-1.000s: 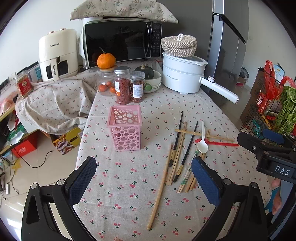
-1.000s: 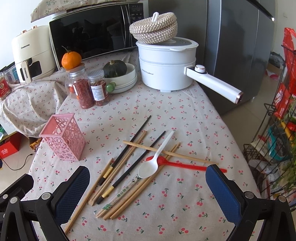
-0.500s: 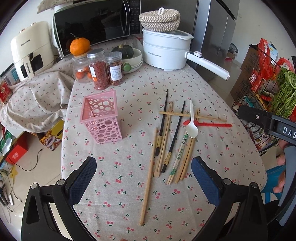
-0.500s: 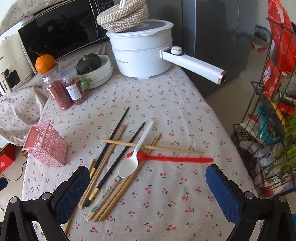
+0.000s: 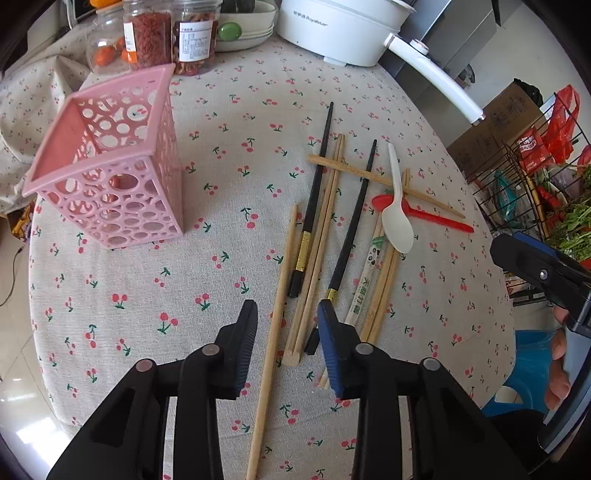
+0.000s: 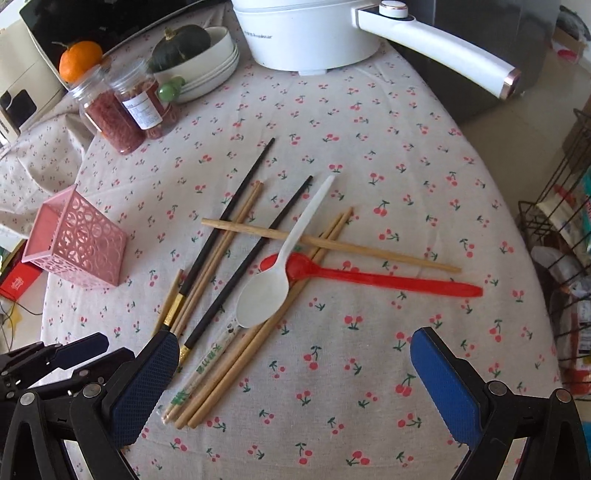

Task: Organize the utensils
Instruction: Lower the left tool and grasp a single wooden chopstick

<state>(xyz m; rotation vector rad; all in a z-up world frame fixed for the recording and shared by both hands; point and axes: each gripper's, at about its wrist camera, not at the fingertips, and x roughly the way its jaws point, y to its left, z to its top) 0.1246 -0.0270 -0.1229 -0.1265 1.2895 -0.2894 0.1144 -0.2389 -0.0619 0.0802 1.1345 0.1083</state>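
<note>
**Jaws over the scattered utensils**

Jaws of the left gripper [image 5: 284, 343] stand narrowed but not closed, low over the near ends of the chopsticks, with a long bamboo chopstick [image 5: 275, 332] and a paired set running through the gap between the pads; contact cannot be told. The right gripper [image 6: 295, 373] has its jaws spread wide, holding nothing, above the near edge of the pile.

The bench carries a pale tablecloth [image 6: 388, 155] printed with small red cherries. On it the utensils lie loose: two black chopsticks [image 6: 229, 210] with gold bands, several bamboo ones, a paper-wrapped pair [image 6: 207, 365], and one bamboo stick [image 6: 332, 245] laid crosswise over the rest. A white plastic spoon [image 6: 264, 295] rests bowl-down over the bowl of a red plastic spoon [image 6: 369, 277], whose handle points right. A pink perforated holder [image 5: 110, 166] stands upright to the left of the pile, well apart from it, with nothing seen inside.

At the far end of the bench sit a white electric pot [image 6: 306, 33] with a long handle, stacked bowls holding a green squash [image 6: 181, 44], and jars [image 6: 110, 118] of red dried goods, one topped by an orange. A wire rack [image 5: 535, 184] of groceries stands off the right side.
</note>
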